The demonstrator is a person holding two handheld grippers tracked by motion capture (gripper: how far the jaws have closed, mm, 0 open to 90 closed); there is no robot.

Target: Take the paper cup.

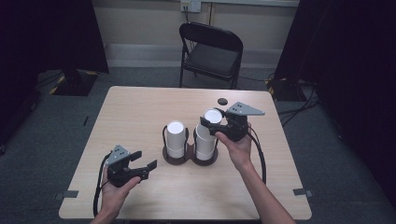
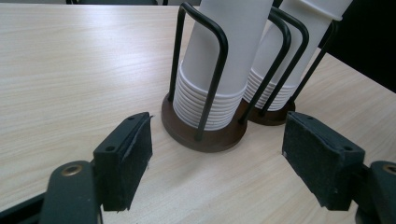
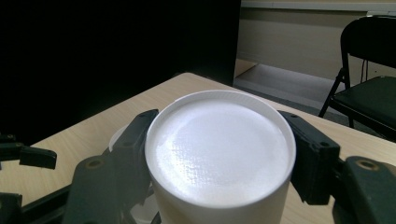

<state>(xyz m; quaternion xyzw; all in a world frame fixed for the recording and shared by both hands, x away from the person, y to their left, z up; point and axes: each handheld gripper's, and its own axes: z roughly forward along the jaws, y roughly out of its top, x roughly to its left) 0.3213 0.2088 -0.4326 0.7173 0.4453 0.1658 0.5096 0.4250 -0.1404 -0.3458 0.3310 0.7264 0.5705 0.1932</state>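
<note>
Black fingers (image 3: 133,140) of the right gripper (image 1: 219,127) pinch the top cup (image 3: 219,154) of the right-hand stack (image 1: 206,140), one pad on each side just under its flat closed bottom, which faces upward. The cup sits upside down on the inverted white cups in the right bay of a dark wire holder (image 1: 176,158) at the middle of the wooden table (image 1: 140,112); beside it, the left-hand stack (image 1: 176,139) stands a little shorter. The left gripper (image 1: 140,164), with its pads spread wide and nothing between them, rests low on the table short of the holder's base. The cup's long axis appears to run nearly straight up, mouth down. Judged from this, the lift would go best straight along that axis, slowly and with light pressure, since a hard squeeze could dent the thin wall and a tilt could drag up the cup beneath or snag on the wire loops.
</note>
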